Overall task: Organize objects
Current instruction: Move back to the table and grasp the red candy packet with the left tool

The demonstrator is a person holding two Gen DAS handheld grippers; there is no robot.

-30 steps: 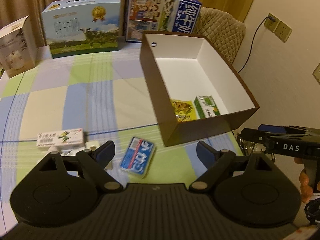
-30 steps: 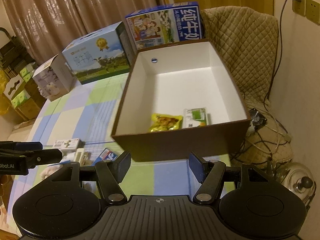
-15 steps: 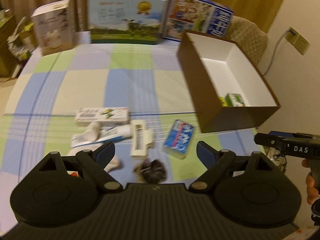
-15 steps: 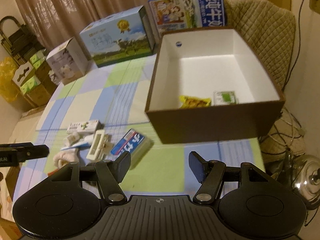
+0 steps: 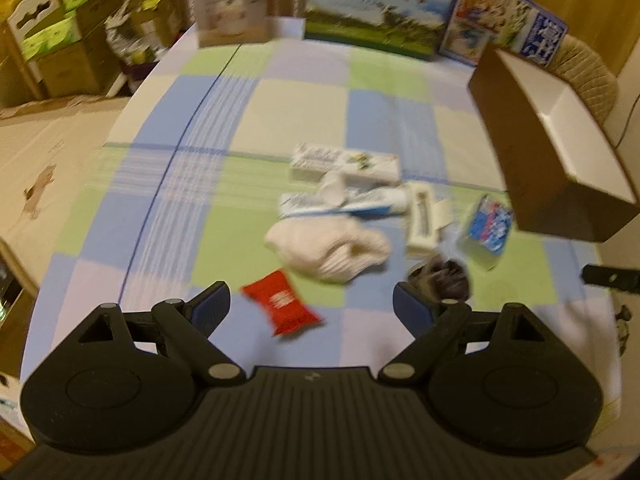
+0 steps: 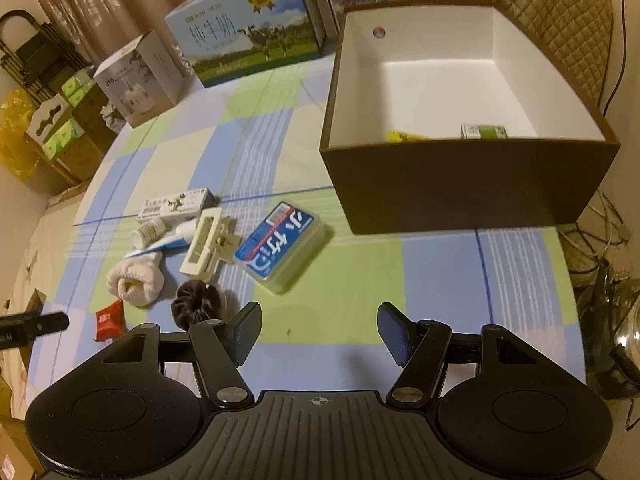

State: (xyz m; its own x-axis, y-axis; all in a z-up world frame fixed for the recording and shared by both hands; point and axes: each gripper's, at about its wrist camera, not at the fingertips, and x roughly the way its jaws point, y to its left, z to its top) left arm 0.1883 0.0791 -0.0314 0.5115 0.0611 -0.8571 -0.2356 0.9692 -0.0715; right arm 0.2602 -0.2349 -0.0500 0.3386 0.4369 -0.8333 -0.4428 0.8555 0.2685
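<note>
Loose items lie on the checked tablecloth: a red packet (image 5: 282, 310), a rolled white sock (image 5: 328, 246), a dark scrunchie (image 6: 196, 306), a blue card box (image 6: 280, 246), a cream plastic clip (image 6: 202, 246), a toothpaste tube (image 5: 340, 206) and a long white carton (image 5: 346, 162). The brown box (image 6: 460, 192) with a white inside holds a yellow packet (image 6: 400, 135) and a green carton (image 6: 484, 131). My left gripper (image 5: 312, 310) is open above the red packet. My right gripper (image 6: 320, 334) is open and empty in front of the brown box.
Milk cartons (image 6: 248, 26) and a white gift box (image 6: 140, 78) stand along the table's far edge. A quilted chair (image 6: 560, 8) is behind the brown box. Cables and a fan (image 6: 608, 320) lie on the floor to the right. Cardboard boxes (image 5: 60, 40) are stacked to the left.
Both grippers have pulled back and swung left, away from the brown box. The pile of loose items and the red packet have come into the left view. Both stay open.
</note>
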